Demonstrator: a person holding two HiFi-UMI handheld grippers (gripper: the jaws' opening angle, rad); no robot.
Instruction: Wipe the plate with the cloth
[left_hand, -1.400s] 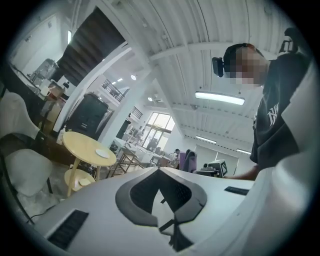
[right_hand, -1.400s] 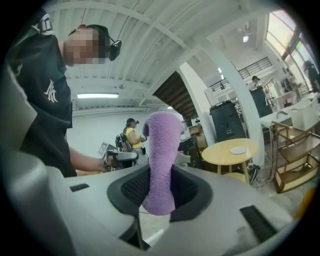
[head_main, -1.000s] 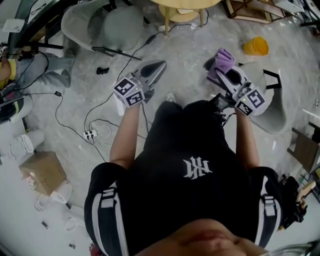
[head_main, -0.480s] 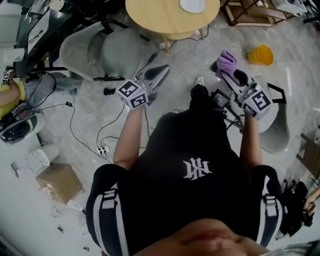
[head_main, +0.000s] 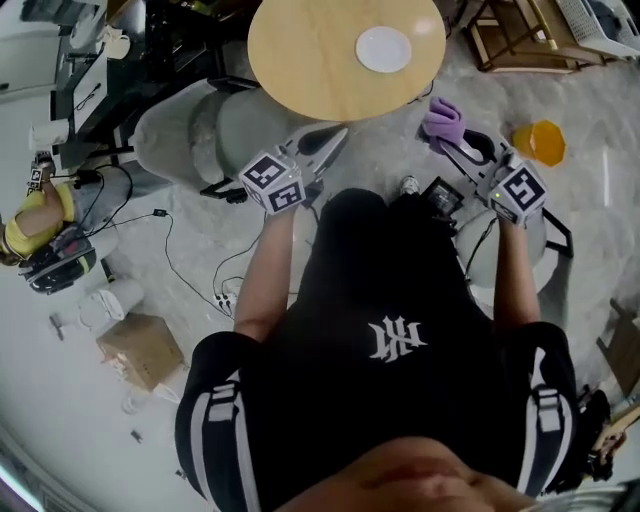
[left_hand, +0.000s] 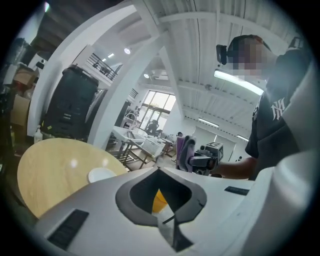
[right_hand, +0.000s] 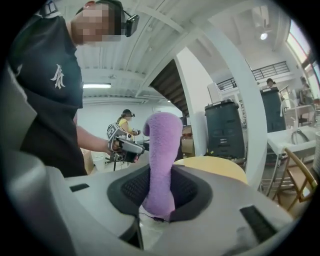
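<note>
Approach step: the plate is not yet wiped.
The purple cloth (head_main: 440, 118) is clamped in the right gripper's (head_main: 462, 146) fingers; the left gripper's (head_main: 333, 136) fingers are pressed together, empty. The white plate (head_main: 384, 48) lies far off on the round counter (head_main: 300, 60); next, the cloth must be carried forward and lowered onto it.

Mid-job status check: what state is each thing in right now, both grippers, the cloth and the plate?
Left gripper: shut, empty.
Right gripper: shut on the cloth.
Cloth: pinched, standing up from the jaws.
Plate: flat on the round table, bare, not yet wiped.
</note>
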